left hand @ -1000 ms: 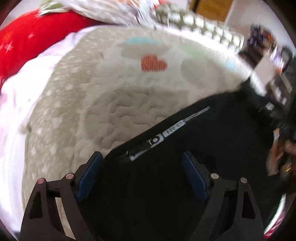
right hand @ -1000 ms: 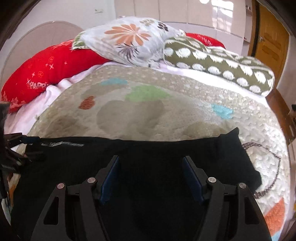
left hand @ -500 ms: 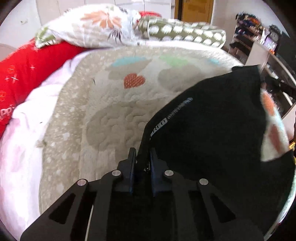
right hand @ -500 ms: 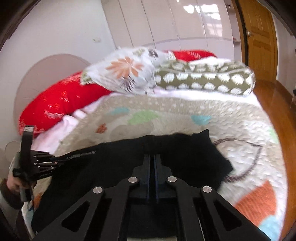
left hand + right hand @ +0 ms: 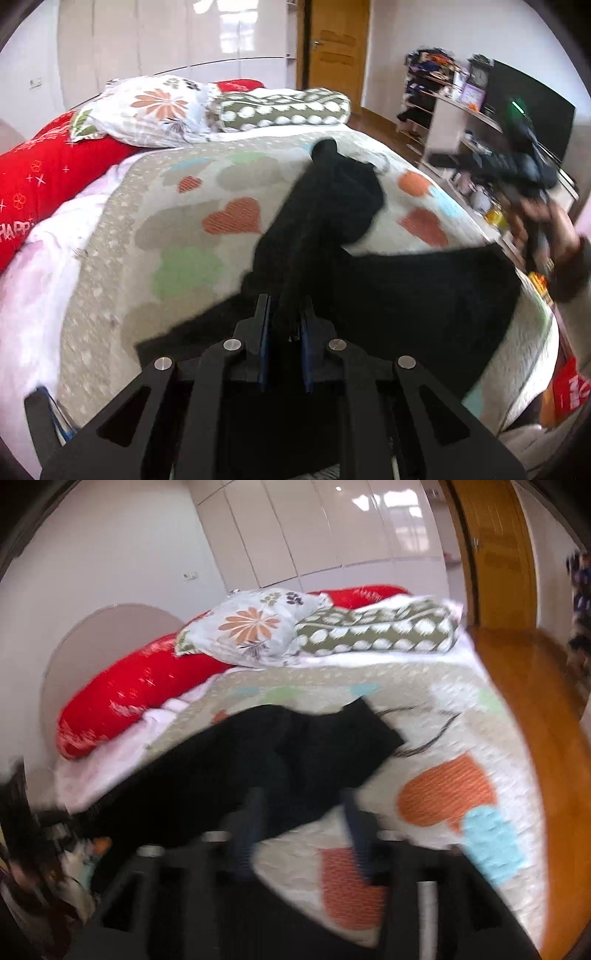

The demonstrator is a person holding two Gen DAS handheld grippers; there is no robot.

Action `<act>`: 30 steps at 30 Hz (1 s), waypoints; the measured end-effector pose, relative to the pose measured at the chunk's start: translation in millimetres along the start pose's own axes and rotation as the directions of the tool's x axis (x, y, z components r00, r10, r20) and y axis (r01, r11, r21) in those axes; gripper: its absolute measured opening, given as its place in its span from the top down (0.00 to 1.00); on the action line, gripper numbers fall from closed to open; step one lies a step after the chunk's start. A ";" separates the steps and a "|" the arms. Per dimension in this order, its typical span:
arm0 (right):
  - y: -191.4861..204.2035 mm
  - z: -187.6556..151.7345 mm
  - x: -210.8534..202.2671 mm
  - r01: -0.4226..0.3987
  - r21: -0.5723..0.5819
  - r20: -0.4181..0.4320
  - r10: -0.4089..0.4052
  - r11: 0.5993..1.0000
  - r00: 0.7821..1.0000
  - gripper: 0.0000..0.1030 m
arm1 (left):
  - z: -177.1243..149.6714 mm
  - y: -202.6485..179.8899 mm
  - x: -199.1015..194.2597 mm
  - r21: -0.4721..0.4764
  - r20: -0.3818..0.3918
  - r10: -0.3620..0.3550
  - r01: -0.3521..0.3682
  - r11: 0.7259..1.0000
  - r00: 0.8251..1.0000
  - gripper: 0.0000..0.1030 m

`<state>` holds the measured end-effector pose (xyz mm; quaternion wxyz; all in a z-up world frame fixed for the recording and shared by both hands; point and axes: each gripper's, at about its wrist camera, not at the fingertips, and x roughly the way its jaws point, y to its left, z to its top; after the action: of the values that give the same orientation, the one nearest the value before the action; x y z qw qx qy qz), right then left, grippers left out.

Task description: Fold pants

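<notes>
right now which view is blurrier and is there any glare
Right wrist view: heavy motion smear, worst on the right gripper fingers and the black pants; glare on the glossy wardrobe doors. Left wrist view: sharper, blur mainly at the right edge, same door glare.

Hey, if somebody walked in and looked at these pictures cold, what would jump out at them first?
Probably the black pants, bunched and lifted off the heart-patterned quilt in the middle, pinched in the shut left claw. Next, the bright red pillow at the head of the bed on the left, with a floral pillow resting on it. The right claw, blurred, is opening with quilt showing between its fingers.
</notes>
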<state>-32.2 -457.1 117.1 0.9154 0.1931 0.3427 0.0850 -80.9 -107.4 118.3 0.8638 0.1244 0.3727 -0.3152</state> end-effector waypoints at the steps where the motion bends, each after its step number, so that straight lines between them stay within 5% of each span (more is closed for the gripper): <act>1: 1.6 1.6 3.2 -0.017 0.014 0.005 0.017 1.000 1.000 0.40 | -6.8 -4.4 0.4 0.003 -0.006 -0.010 0.010 1.000 1.000 0.89; 5: 4.3 18.9 19.7 0.028 0.027 0.005 -0.028 0.999 1.000 0.38 | -35.1 -25.2 -0.6 0.018 -0.044 -0.031 0.032 0.999 0.999 0.89; 8: -5.1 31.4 41.0 0.073 0.062 -0.035 -0.071 0.995 0.997 0.25 | -51.2 -28.1 1.6 0.005 -0.071 -0.040 0.040 0.999 0.997 0.89; 13: -39.2 25.1 82.9 0.124 0.151 -0.127 -0.105 0.981 0.986 0.25 | -65.6 -19.1 5.3 -0.050 -0.100 -0.048 0.043 0.998 0.994 0.89; 18: -64.5 20.1 110.0 0.015 0.299 -0.108 0.018 0.954 0.994 0.26 | -65.5 -15.9 8.5 -0.069 -0.112 -0.053 0.046 0.997 0.992 0.89; 20: -64.0 23.8 125.9 0.031 0.282 -0.117 0.003 0.959 0.993 0.41 | -64.7 -18.8 8.3 -0.060 -0.110 -0.049 0.043 0.997 0.993 0.89; 21: -64.0 24.8 135.5 0.060 0.270 -0.148 -0.020 0.961 0.989 0.81 | -63.8 -19.2 7.9 -0.056 -0.108 -0.048 0.042 0.998 0.993 0.89; 22: -63.0 26.8 142.4 0.065 0.266 -0.174 -0.018 0.962 0.985 0.97 | -63.8 -18.8 6.5 -0.057 -0.106 -0.045 0.039 0.998 0.993 0.89; 26: -54.9 26.9 103.9 0.001 0.235 -0.092 0.021 0.972 0.996 0.98 | -57.3 -3.0 -10.3 -0.094 -0.067 -0.035 0.028 0.995 0.997 0.89; 30: -58.3 15.8 3.0 -0.038 0.199 0.052 0.029 0.979 0.998 0.98 | -52.9 10.6 -44.2 -0.127 -0.003 -0.029 0.028 0.992 1.000 0.88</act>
<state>-18.1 -514.0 102.2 0.8978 0.2920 0.3239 0.0609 -127.2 -55.5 113.5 0.8646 0.0648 0.3956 -0.3030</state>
